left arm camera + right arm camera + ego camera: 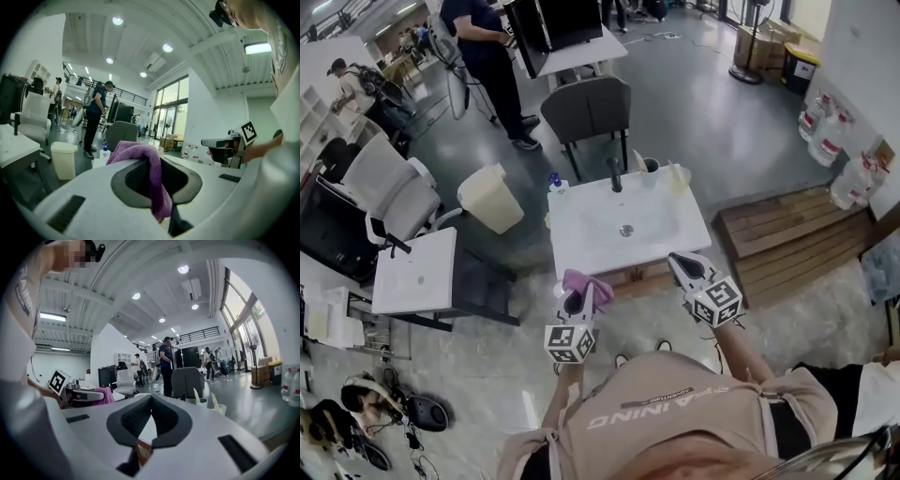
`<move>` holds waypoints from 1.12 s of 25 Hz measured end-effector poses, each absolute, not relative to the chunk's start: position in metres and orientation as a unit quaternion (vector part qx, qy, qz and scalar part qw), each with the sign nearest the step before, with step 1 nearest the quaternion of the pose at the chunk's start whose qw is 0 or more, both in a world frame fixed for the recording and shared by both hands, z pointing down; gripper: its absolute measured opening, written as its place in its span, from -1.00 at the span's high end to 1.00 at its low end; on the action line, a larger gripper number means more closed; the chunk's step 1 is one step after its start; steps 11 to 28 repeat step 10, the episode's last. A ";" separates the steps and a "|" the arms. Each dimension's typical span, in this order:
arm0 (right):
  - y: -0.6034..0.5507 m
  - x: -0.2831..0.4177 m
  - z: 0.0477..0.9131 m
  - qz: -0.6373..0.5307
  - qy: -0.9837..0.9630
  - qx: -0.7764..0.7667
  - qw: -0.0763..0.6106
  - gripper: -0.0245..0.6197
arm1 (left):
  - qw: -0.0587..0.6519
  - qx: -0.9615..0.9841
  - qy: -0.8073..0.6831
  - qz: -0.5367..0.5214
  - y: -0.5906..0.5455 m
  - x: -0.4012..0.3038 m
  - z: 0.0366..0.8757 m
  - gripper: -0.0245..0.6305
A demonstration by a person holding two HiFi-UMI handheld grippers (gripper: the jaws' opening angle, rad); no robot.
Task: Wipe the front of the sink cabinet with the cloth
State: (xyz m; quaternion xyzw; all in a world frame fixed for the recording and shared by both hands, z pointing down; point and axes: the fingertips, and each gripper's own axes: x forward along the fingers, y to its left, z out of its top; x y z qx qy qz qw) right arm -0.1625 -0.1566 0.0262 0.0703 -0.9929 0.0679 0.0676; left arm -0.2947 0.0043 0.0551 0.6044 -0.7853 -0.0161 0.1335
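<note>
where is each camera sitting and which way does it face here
Head view: on the person's head, facing steeply down at the sink; shows their torso, the left gripper with the purple cloth, and the right gripper.
Left gripper view: on the left gripper, facing level across the sink into the room; jaws shut on the purple cloth, torso at right.
Right gripper view: on the right gripper, facing likewise; jaws shut, empty, torso at left.
Shared: each gripper view shows the other gripper; all show the grey chair.
</note>
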 end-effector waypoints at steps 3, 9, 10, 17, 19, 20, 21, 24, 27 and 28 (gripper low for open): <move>-0.158 -0.164 0.027 0.062 -0.993 0.069 0.069 0.89 | 0.133 0.607 -0.784 -0.013 0.005 -0.294 0.058 0.81; -0.161 -0.163 0.024 0.059 -0.993 0.071 0.071 0.89 | 0.128 0.608 -0.783 -0.016 0.001 -0.298 0.051 0.81; -0.161 -0.163 0.024 0.059 -0.993 0.072 0.072 0.89 | 0.127 0.608 -0.783 -0.016 0.001 -0.299 0.050 0.81; -0.161 -0.163 0.024 0.059 -0.993 0.072 0.072 0.89 | 0.127 0.608 -0.783 -0.016 0.001 -0.299 0.050 0.81; -0.161 -0.163 0.024 0.059 -0.993 0.072 0.072 0.89 | 0.127 0.608 -0.783 -0.016 0.001 -0.299 0.050 0.81; -0.161 -0.163 0.024 0.059 -0.993 0.072 0.072 0.89 | 0.127 0.608 -0.783 -0.016 0.001 -0.299 0.050 0.81; -0.161 -0.163 0.024 0.059 -0.993 0.072 0.072 0.89 | 0.127 0.608 -0.783 -0.016 0.001 -0.299 0.050 0.81; -0.161 -0.163 0.024 0.059 -0.993 0.072 0.072 0.89 | 0.127 0.608 -0.783 -0.016 0.001 -0.299 0.050 0.81; -0.161 -0.163 0.024 0.059 -0.993 0.072 0.072 0.89 | 0.127 0.608 -0.783 -0.016 0.001 -0.299 0.050 0.81; -0.161 -0.163 0.024 0.059 -0.993 0.072 0.072 0.89 | 0.127 0.608 -0.783 -0.016 0.001 -0.299 0.050 0.81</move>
